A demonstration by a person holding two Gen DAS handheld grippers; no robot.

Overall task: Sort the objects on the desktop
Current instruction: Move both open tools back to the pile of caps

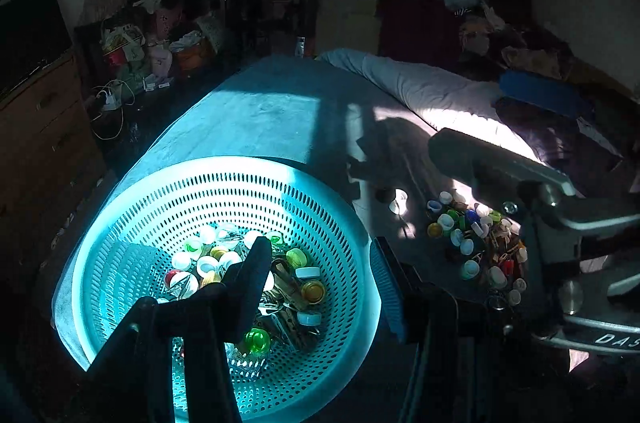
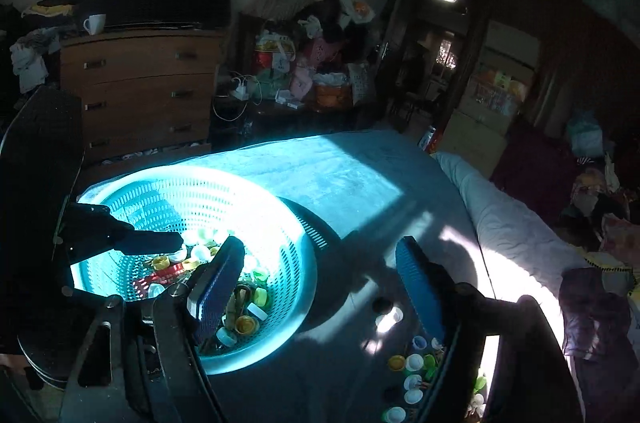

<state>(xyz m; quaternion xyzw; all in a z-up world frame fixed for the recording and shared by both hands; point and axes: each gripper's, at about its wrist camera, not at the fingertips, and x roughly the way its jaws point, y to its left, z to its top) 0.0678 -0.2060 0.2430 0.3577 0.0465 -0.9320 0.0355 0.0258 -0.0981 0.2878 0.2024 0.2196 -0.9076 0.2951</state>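
Note:
A teal perforated basket [image 1: 132, 223] [image 2: 288, 287] stands on the teal-covered table and holds several bottle caps [image 1: 208, 265] [image 2: 246, 323] and wooden clothespins [image 1: 288, 283]. My left gripper [image 1: 320, 263] is open and empty over the basket, one finger above the caps, the other past the right rim. It shows from the side in the right wrist view [image 2: 176, 243]. My right gripper [image 2: 320, 287] is open and empty, straddling the basket's right rim. A loose pile of caps and clips [image 1: 476, 243] [image 2: 412, 371] lies on the table right of the basket.
A rolled grey quilt [image 1: 420, 87] and bedding lie along the table's right side. A wooden dresser [image 2: 140, 83] with a white mug [image 2: 95, 23] and a dark screen stands beyond the left edge. Bags are piled at the back.

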